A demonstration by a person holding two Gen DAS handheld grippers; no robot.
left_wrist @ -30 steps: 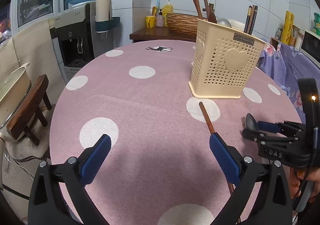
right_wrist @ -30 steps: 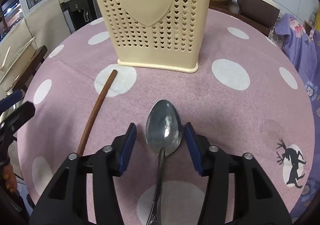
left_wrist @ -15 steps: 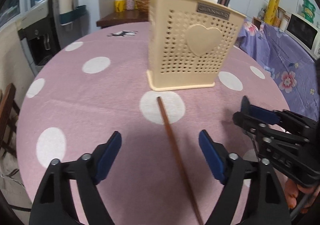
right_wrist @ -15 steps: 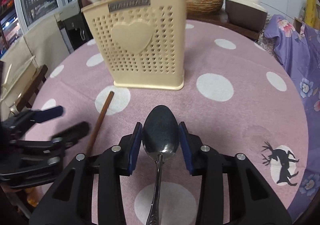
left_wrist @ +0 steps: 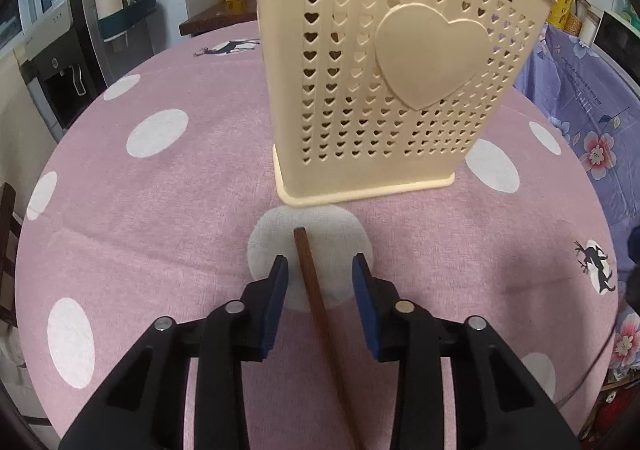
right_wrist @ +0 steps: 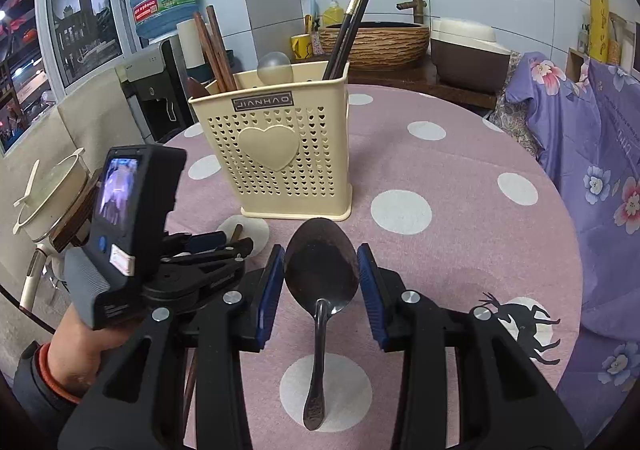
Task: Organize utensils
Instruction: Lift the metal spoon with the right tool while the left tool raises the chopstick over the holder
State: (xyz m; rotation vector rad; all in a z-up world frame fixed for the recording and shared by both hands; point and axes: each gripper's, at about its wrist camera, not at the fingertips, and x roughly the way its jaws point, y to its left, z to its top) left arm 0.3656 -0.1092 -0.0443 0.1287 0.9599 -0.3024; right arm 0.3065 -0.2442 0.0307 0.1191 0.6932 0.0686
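Observation:
A brown chopstick (left_wrist: 316,298) lies on the pink dotted tablecloth (left_wrist: 160,209), pointing at the cream heart-pattern utensil holder (left_wrist: 392,89). My left gripper (left_wrist: 320,278) straddles it. Its jaws are closing, with a gap still on each side of the stick. In the right wrist view my right gripper (right_wrist: 322,270) is shut on the bowl of a metal spoon (right_wrist: 320,290), lifted off the table in front of the holder (right_wrist: 280,157). The left gripper (right_wrist: 224,242) shows low at the left there, held by a hand (right_wrist: 80,346). Brown chopsticks (right_wrist: 214,49), black chopsticks (right_wrist: 352,25) and a spoon (right_wrist: 274,67) stand in the holder.
A water dispenser (right_wrist: 160,81) with a blue bottle stands behind the table at the left. A woven basin (right_wrist: 376,41) and a rice cooker (right_wrist: 468,49) sit on the back counter. Purple floral cloth (right_wrist: 592,169) lies along the right. A lidded pot (right_wrist: 48,193) rests on a stool at the left.
My left gripper moved forward toward the holder and its jaws narrowed around the chopstick. My right gripper rose off the table with the spoon in it.

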